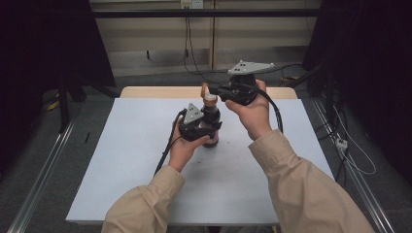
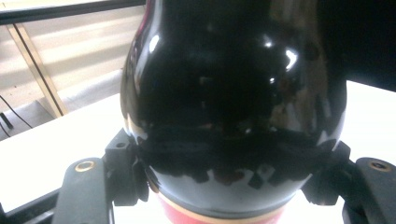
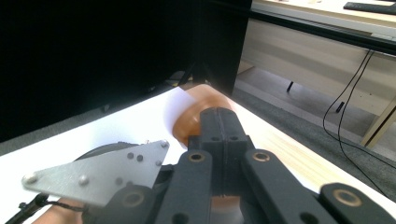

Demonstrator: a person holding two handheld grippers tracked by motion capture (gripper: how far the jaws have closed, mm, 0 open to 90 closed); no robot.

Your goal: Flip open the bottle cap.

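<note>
Bottle [image 1: 212, 127] stands on the worktop [image 1: 126, 160], clamped by the left hand-held gripper [image 1: 200, 127]; the right hand-held gripper [image 1: 214, 92] is clenched at its cap [image 1: 210, 98], which seems not yet removed.

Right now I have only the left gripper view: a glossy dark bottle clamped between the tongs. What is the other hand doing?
Observer: The right gripper is up at the brown cap.
Operator: Are its tongs open?
Observer: No. The right gripper view shows them closed together, with the cap just beyond the tips.
Operator: Is the bottle lifted?
Observer: In the high view the bottle is upright and seems to rest on the white table.
</note>
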